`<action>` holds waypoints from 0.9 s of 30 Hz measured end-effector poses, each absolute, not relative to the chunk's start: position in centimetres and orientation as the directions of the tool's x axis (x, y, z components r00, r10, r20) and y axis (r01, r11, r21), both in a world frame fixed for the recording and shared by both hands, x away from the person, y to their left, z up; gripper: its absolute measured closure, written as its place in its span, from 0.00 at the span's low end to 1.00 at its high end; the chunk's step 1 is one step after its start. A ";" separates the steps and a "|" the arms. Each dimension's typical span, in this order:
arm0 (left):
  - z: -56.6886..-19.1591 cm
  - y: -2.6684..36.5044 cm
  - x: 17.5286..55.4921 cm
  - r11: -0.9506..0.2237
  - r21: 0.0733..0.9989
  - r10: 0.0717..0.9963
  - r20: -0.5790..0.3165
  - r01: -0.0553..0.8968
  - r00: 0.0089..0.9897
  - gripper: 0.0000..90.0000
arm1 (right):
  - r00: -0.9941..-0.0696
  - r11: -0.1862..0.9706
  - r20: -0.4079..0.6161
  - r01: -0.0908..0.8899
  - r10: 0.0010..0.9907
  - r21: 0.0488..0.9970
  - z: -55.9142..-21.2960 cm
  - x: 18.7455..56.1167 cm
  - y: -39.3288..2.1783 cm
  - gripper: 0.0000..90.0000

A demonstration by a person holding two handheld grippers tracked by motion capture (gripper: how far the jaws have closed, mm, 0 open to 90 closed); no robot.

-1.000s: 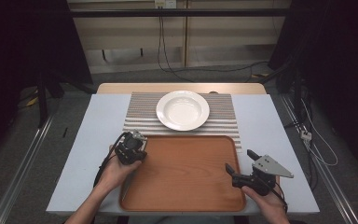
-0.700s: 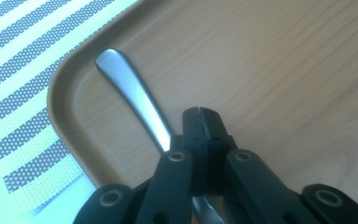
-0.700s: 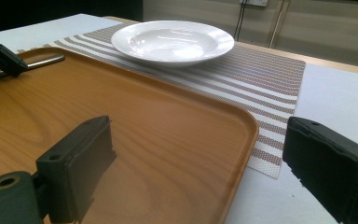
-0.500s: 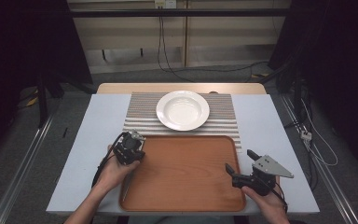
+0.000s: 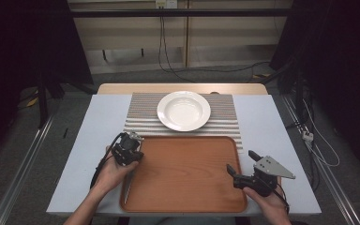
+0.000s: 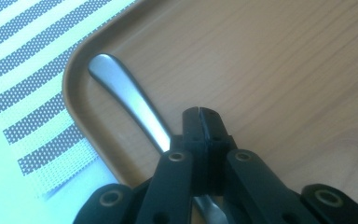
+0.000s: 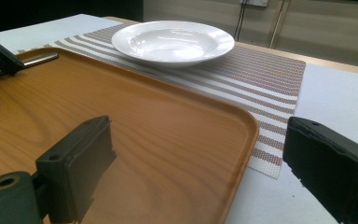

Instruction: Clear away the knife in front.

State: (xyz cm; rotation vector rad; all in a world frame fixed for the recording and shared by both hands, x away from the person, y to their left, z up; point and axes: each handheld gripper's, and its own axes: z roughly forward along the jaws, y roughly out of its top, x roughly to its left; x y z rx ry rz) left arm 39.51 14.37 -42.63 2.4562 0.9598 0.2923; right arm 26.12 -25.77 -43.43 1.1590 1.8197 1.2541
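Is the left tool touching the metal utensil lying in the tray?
Cannot tell. In the left gripper view the left tool has its jaws shut above the metal utensil handle, which runs underneath them; whether they touch is hidden.

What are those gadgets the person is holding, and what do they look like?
Two hand-held tongs, both black. The left tongs are a compact block with a black cable looping off them. The right tongs carry a grey three-cornered plate on top. Their jaws are flat black bars joined by pins with brass-coloured rings. The forearms are bare, no sleeves.
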 end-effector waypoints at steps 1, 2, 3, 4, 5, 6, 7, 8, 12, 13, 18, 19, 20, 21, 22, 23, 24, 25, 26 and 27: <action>-42.6 14.4 39.5 -0.634 0.508 0.686 0.021 0.583 0.727 1.00 | -0.411 0.157 -0.019 0.306 0.911 0.939 -43.4 26.1 -25.8 0.09; -42.6 14.4 39.5 -0.634 0.507 0.687 0.022 0.585 0.726 1.00 | -0.410 0.158 -0.019 0.307 0.912 0.939 -43.4 26.1 -25.8 0.09; -42.6 14.4 39.5 -0.632 0.508 0.688 0.020 0.585 0.725 1.00 | -0.411 0.158 -0.019 0.307 0.912 0.939 -43.4 26.1 -25.8 0.09; -42.6 14.5 39.5 -0.630 0.507 0.691 0.019 0.589 0.723 1.00 | -0.411 0.157 -0.018 0.307 0.911 0.939 -43.4 26.1 -25.8 0.09; -42.6 14.5 39.5 -0.630 0.501 0.691 0.016 0.593 0.722 1.00 | -0.411 0.156 -0.017 0.307 0.911 0.939 -43.4 26.1 -25.8 0.09; -42.6 14.5 39.5 -0.628 0.501 0.694 0.013 0.596 0.720 1.00 | -0.412 0.156 -0.017 0.307 0.911 0.939 -43.4 26.1 -25.8 0.09; -42.6 14.6 39.4 -0.623 0.502 0.698 0.012 0.600 0.716 1.00 | -0.411 0.156 -0.017 0.306 0.911 0.939 -43.4 26.1 -25.8 0.09; -42.5 14.6 39.4 -0.622 0.499 0.699 0.005 0.604 0.715 1.00 | -0.411 0.155 -0.016 0.307 0.911 0.939 -43.4 26.1 -25.8 0.09; -42.5 14.6 39.3 -0.621 0.503 0.700 0.010 0.602 0.714 1.00 | -0.412 0.155 -0.016 0.307 0.911 0.939 -43.4 26.1 -25.8 0.09; -42.6 14.7 39.3 -0.619 0.505 0.698 0.002 0.602 0.716 1.00 | -0.410 0.157 -0.019 0.307 0.912 0.939 -43.4 26.1 -25.8 0.09; -42.5 14.7 39.2 -0.624 0.534 0.676 0.002 0.571 0.737 0.91 | -0.410 0.158 -0.019 0.307 0.912 0.939 -43.4 26.1 -25.8 0.09; -42.4 14.7 39.1 -0.624 0.547 0.670 0.008 0.558 0.742 0.90 | -0.410 0.157 -0.018 0.308 0.912 0.938 -43.4 26.1 -25.8 0.09; -42.3 14.6 39.0 -0.625 0.556 0.667 0.015 0.548 0.745 0.89 | -0.412 0.158 -0.018 0.308 0.911 0.938 -43.4 26.2 -25.8 0.09; -42.1 14.6 39.0 -0.624 0.567 0.664 0.022 0.538 0.747 0.86 | -0.412 0.157 -0.018 0.307 0.911 0.938 -43.4 26.2 -25.7 0.09; -42.0 14.5 38.8 -0.622 0.576 0.669 0.040 0.530 0.742 0.82 | -0.412 0.158 -0.019 0.306 0.911 0.939 -43.4 26.2 -25.7 0.09; -41.9 14.5 38.9 -0.626 0.581 0.652 0.023 0.521 0.758 0.77 | -0.412 0.158 -0.019 0.307 0.911 0.938 -43.4 26.2 -25.7 0.09; -41.9 14.4 38.7 -0.614 0.595 0.655 0.017 0.518 0.756 0.73 | -0.412 0.158 -0.019 0.307 0.911 0.938 -43.4 26.2 -25.7 0.09; -41.8 14.4 38.7 -0.621 0.600 0.648 0.029 0.505 0.761 0.67 | -0.412 0.157 -0.018 0.307 0.911 0.939 -43.4 26.2 -25.7 0.09; -41.7 14.4 38.7 -0.620 0.605 0.648 0.035 0.500 0.761 0.61 | -0.413 0.157 -0.017 0.307 0.911 0.939 -43.4 26.2 -25.7 0.09; -41.7 14.3 38.7 -0.614 0.613 0.653 0.042 0.496 0.756 0.53 | -0.412 0.156 -0.017 0.308 0.911 0.939 -43.4 26.2 -25.7 0.09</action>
